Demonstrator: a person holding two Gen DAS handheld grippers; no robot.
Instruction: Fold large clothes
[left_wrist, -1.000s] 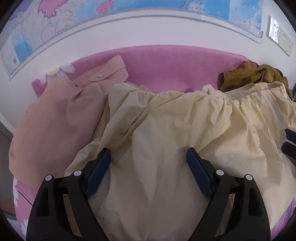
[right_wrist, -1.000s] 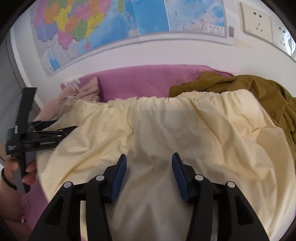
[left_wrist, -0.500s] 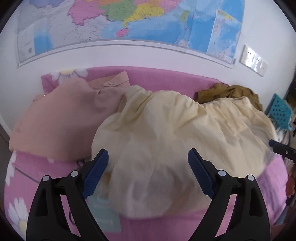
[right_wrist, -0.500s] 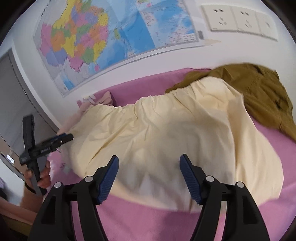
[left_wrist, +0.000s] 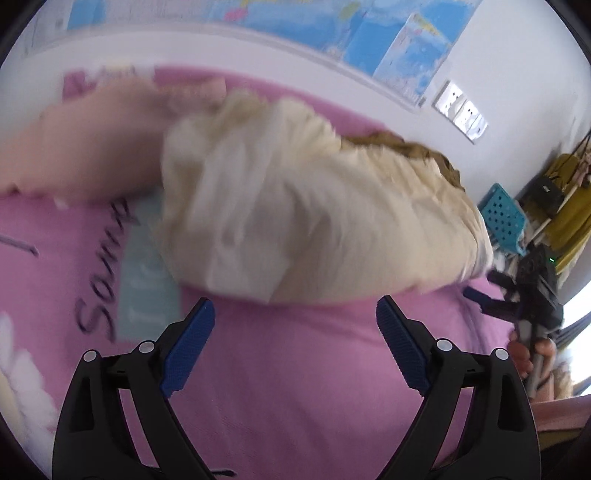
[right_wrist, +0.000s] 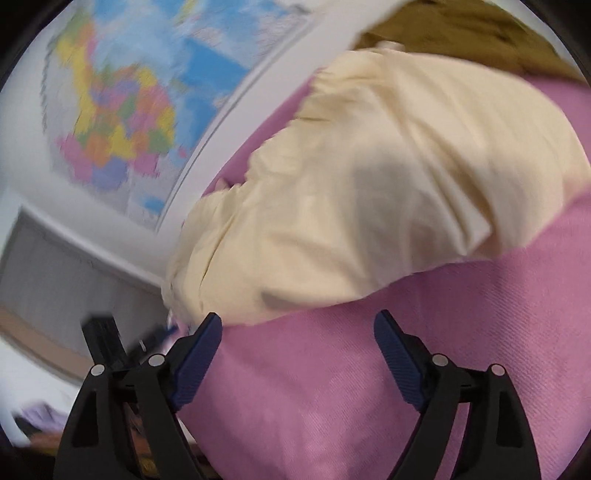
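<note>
A bedroom in a home is shown. A bed (left_wrist: 295, 369) is covered by a pink sheet with clothes (left_wrist: 314, 214) piled on it. A map (right_wrist: 122, 110) is hung on the wall at 12 o'clock, with sockets (left_wrist: 463, 110) at 2 o'clock.

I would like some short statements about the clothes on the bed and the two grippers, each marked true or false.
1. The cream garment lies on the pink bedcover. True.
2. The left gripper is clamped on the cream garment. False: its jaws stand open with only bedcover between them.
3. A brown garment lies behind the cream one. True.
4. The right gripper holds the brown garment. False: it is open and holds nothing; its jaws have just been opening.
5. A map hangs on the wall. True.
</note>
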